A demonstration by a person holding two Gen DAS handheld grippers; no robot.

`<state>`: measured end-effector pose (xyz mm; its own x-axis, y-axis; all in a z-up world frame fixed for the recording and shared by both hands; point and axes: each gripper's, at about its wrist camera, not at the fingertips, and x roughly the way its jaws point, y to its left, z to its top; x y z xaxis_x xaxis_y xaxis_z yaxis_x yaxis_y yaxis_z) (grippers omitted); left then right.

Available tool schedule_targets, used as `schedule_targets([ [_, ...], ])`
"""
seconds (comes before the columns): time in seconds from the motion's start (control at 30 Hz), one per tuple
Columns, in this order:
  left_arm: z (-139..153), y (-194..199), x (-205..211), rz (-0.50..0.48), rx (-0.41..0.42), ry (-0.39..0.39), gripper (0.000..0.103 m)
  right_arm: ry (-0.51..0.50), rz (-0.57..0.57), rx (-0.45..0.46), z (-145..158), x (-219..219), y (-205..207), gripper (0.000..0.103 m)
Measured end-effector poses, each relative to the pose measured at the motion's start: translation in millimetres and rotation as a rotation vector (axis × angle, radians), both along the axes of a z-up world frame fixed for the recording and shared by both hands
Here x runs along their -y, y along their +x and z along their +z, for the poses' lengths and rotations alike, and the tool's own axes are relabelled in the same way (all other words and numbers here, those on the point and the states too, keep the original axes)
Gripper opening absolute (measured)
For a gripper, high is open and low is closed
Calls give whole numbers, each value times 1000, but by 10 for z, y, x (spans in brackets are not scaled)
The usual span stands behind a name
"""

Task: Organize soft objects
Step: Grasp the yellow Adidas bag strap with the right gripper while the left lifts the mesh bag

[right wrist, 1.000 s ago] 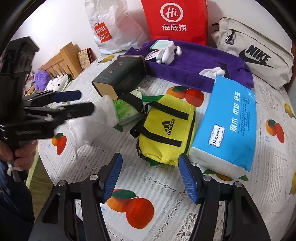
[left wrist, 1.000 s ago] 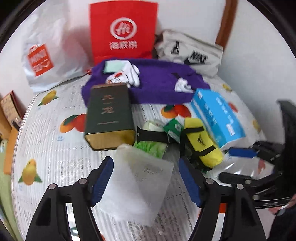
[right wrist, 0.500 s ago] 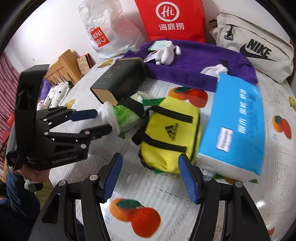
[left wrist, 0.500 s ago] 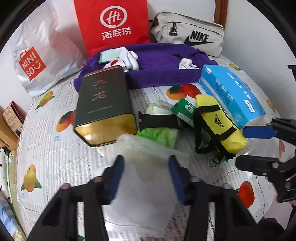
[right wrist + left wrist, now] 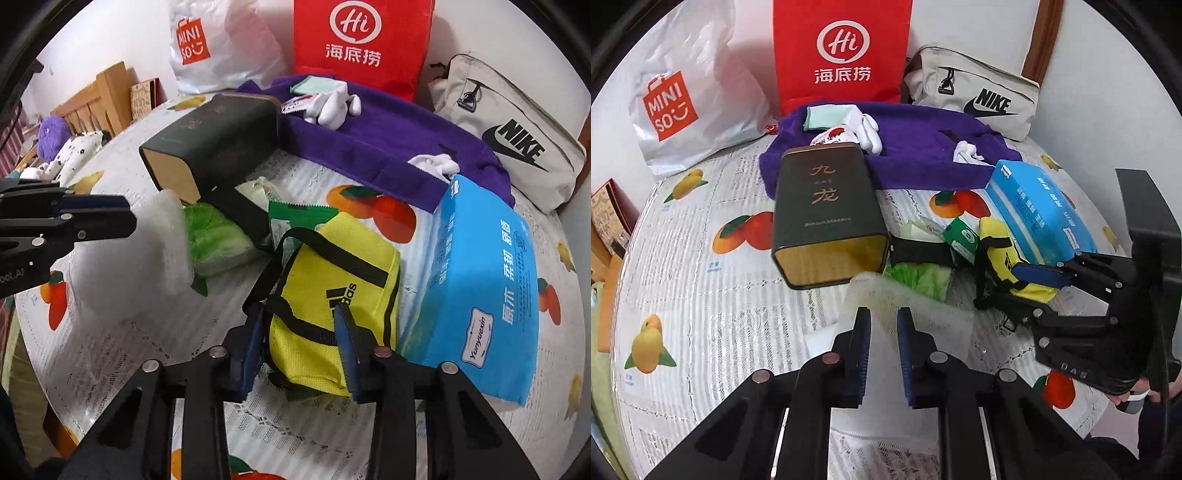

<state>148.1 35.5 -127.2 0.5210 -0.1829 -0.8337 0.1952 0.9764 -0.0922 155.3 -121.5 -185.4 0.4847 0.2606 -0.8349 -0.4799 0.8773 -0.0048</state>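
Note:
My left gripper (image 5: 882,325) is shut on a white foam sheet (image 5: 923,317), which also shows in the right wrist view (image 5: 147,258) held above the table. My right gripper (image 5: 299,332) has closed on the near end of the yellow Adidas pouch (image 5: 332,295), its blue pads pressing both sides; it also shows in the left wrist view (image 5: 1001,251). A green soft pack (image 5: 218,236) lies between the foam and the pouch. A purple towel (image 5: 388,136) with white socks (image 5: 332,107) lies at the back.
A dark tea tin (image 5: 823,214), a blue tissue pack (image 5: 480,280), a red Hi bag (image 5: 842,51), a Miniso bag (image 5: 687,96) and a Nike pouch (image 5: 517,140) crowd the fruit-print tablecloth (image 5: 701,295). A wooden chair (image 5: 96,96) stands at the left.
My left gripper has closed on the foam sheet and lifted it. My right gripper moved forward and closed on the yellow pouch.

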Motion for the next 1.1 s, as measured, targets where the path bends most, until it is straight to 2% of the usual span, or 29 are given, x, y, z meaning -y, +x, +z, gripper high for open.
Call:
schedule_targets([
  [0.1, 8, -19, -55, 7, -9, -27, 22, 42, -6, 6, 134, 79, -34, 16],
  [0.2, 29, -46, -52, -6, -1, -55, 35, 97, -13, -26, 231, 179, -25, 14],
  [0.23, 33, -51, -35, -10, 2, -54, 39, 115, -18, -37, 257, 217, -23, 14],
  [0.3, 37, -67, 22, -25, 12, -42, 54, 153, -21, -50, 326, 304, -46, 14],
  [0.37, 40, -85, 83, -40, 20, -27, 60, 169, -24, -53, 378, 364, -79, 13],
  [0.5, 4, -134, 273, -90, 37, 44, 74, 198, -40, -55, 444, 491, -142, 12],
  [0.63, -142, -125, 453, -95, 23, 176, 75, 218, -43, -56, 459, 559, -194, 12],
  [0.77, -284, -103, 528, -62, 19, 296, 74, 218, -43, -54, 452, 601, -230, 12],
  [0.83, -267, -104, 516, -63, 20, 285, 74, 225, -47, -53, 457, 634, -241, 12],
  [0.87, -241, -102, 485, -56, 20, 266, 64, 229, -49, -52, 464, 648, -249, 12],
  [0.9, -216, -98, 458, -49, 21, 256, 49, 233, -47, -50, 472, 659, -257, 12],
  [0.93, -185, -94, 425, -44, 21, 244, 43, 235, -47, -46, 482, 666, -267, 12],
  [1.0, -122, -86, 345, -40, 5, 181, 24, 241, -44, -42, 494, 678, -283, 12],
  [1.1, -48, -86, 246, -30, -5, 90, 15, 245, -41, -41, 495, 686, -289, 12],
])
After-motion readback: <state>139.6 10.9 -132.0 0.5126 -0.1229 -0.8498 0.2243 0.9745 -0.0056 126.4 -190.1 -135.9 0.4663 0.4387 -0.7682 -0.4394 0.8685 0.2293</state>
